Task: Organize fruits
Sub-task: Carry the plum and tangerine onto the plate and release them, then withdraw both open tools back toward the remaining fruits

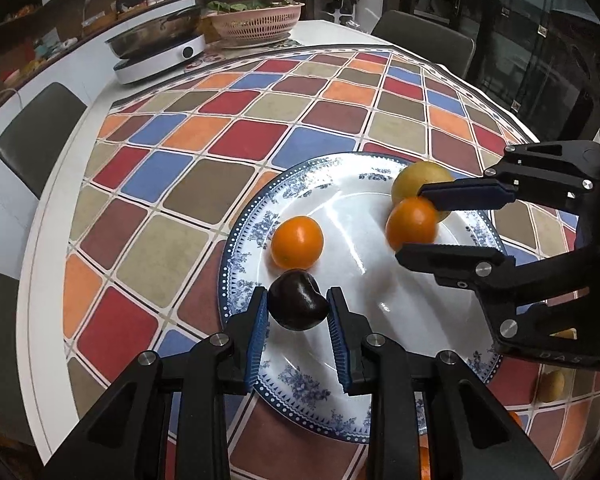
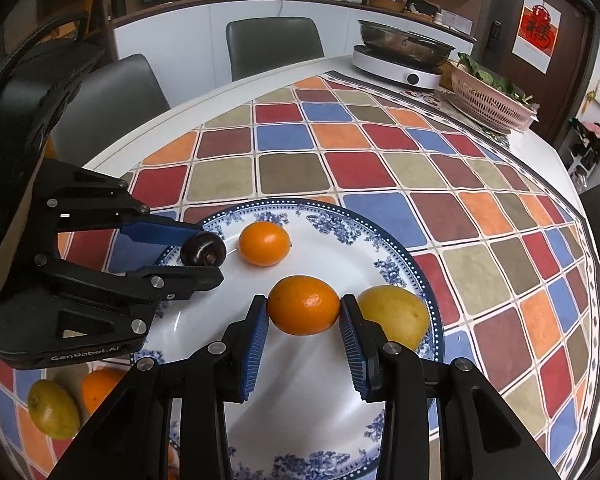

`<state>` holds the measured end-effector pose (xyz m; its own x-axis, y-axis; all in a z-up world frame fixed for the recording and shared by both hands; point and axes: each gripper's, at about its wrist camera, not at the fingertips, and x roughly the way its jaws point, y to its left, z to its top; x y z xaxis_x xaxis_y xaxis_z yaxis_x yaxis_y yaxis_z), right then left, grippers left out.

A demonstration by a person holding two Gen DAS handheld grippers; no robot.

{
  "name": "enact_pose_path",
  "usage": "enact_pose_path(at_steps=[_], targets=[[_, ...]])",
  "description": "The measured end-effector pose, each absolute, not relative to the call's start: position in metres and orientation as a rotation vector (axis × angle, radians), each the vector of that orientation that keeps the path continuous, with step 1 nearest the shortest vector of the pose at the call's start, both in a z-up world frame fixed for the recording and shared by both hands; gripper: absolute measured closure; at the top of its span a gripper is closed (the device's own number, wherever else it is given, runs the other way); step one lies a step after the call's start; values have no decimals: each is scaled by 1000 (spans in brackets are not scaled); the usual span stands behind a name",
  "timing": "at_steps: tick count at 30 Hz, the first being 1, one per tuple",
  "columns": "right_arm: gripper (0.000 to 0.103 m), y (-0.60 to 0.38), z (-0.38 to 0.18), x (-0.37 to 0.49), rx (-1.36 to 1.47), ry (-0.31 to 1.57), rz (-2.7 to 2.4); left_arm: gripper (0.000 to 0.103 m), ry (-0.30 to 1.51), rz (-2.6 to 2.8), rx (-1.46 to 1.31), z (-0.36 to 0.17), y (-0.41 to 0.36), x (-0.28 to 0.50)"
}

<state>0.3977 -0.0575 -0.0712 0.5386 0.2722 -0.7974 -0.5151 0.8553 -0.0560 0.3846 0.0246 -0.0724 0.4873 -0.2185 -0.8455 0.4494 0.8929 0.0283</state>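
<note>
A blue-and-white plate (image 1: 380,296) (image 2: 324,392) holds several fruits. My left gripper (image 1: 298,304) (image 2: 210,250) has its blue pads around a dark plum (image 1: 296,300) (image 2: 203,249) at the plate's near-left rim; small gaps show beside the plum. My right gripper (image 2: 304,312) (image 1: 414,222) has its pads against an orange (image 2: 303,305) (image 1: 412,224) over the plate. Another orange (image 1: 297,242) (image 2: 264,243) lies free on the plate. A yellow fruit (image 1: 420,182) (image 2: 396,316) lies at the plate's rim beside the right gripper.
A yellow-green fruit (image 2: 53,408) and another orange (image 2: 100,388) lie on the checked tablecloth (image 1: 220,140) off the plate. An induction cooker with a pan (image 1: 156,52) (image 2: 404,60) and a pink basket of greens (image 1: 256,20) (image 2: 492,100) stand at the far side. Chairs surround the table.
</note>
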Motion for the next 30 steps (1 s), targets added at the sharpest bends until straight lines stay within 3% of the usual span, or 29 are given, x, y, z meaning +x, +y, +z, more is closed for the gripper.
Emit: enact_pose_path(at_steps=[2, 19, 30], targets=[[64, -59, -69, 396, -299, 881, 469, 63, 974, -411, 258, -69, 25, 382], [61, -71, -22, 350, -266, 792, 467, 62, 859, -370, 228, -9, 23, 325], [61, -87, 14, 295, -228, 714, 446, 56, 765, -345, 229, 28, 14, 262]])
